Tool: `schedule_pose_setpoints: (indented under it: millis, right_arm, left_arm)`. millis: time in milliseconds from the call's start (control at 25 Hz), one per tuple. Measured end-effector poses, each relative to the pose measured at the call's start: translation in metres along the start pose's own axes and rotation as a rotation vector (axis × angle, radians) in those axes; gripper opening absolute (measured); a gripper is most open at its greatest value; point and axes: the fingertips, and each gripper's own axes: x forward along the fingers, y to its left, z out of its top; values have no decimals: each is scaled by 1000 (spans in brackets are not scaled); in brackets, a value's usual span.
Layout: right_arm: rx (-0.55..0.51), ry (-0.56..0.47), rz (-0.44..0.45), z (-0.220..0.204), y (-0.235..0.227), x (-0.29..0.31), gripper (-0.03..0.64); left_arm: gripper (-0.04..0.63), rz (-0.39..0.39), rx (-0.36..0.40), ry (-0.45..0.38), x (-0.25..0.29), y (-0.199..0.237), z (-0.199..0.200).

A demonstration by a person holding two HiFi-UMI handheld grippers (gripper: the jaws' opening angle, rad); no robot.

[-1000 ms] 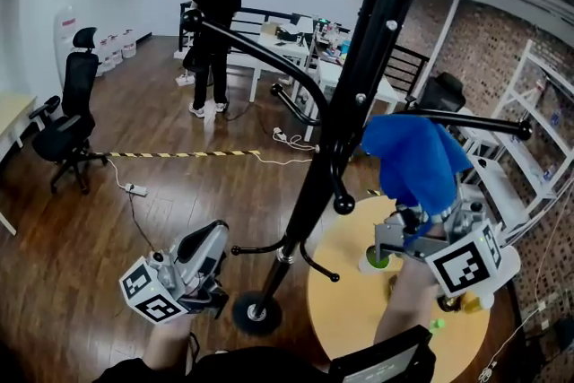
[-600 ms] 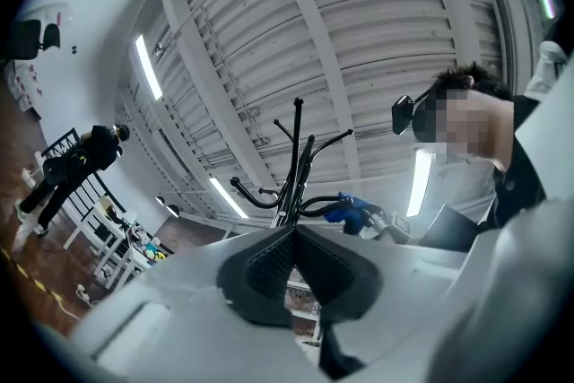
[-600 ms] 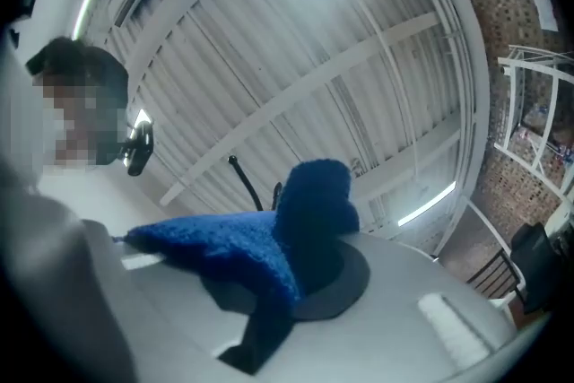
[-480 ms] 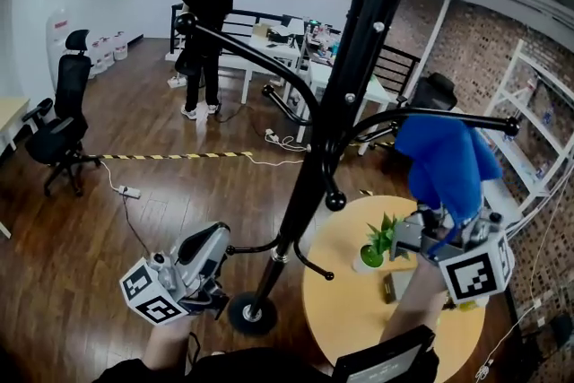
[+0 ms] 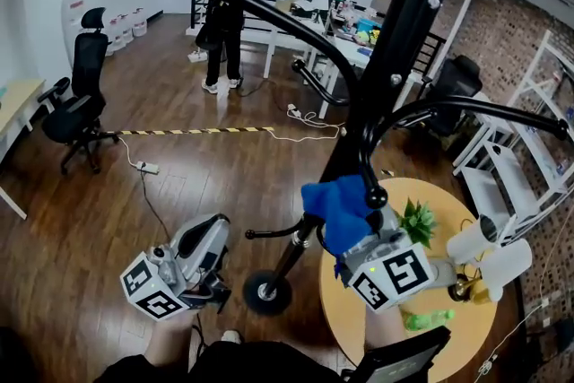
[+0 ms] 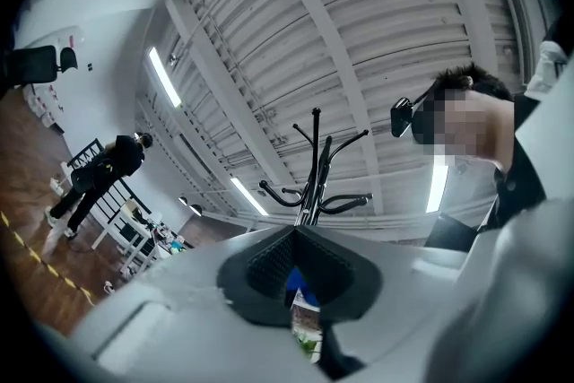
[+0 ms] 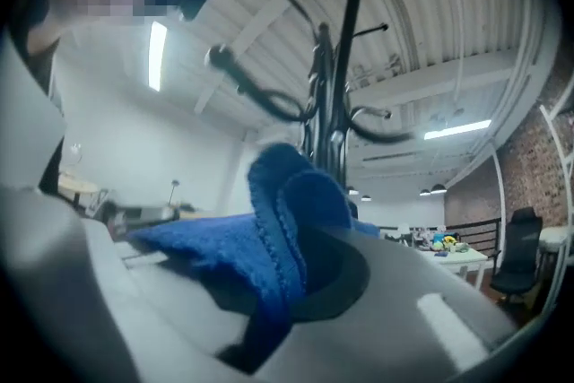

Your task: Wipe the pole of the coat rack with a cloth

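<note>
1. One black coat rack [image 5: 372,117] stands on a wooden floor, its round base [image 5: 266,291] just beside one round yellow table [image 5: 345,327].
2. One blue cloth [image 5: 336,209] is bunched against the lower part of the pole, just below a knobbed hook.
3. Of the two hand-held grippers, the right gripper [image 5: 357,239] has its jaws clamped on the cloth, a fold of which sticks up between them.
4. The left gripper [image 6: 294,230] is held low beside the base, apart from the rack. Its jaw tips are pressed together with nothing between them.
5. One potted plant [image 5: 414,222] and one green bottle [image 5: 426,318] sit on the table.
6. One person [image 5: 229,4] stands in the background, and one black office chair [image 5: 76,99] sits at the left.
</note>
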Motion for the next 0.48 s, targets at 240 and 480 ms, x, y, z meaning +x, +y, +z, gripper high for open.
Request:
schedule_pose_setpoints:
  millis: [240,480]
  right_arm:
    - [97,374,-1,-130,12,-19,20]
    - [32,758,29,-175,-7,-81,20]
  left_arm:
    - [0,-43,-39,43,13,2,-9]
    - [0,-118,-89,87,43,-8,-37]
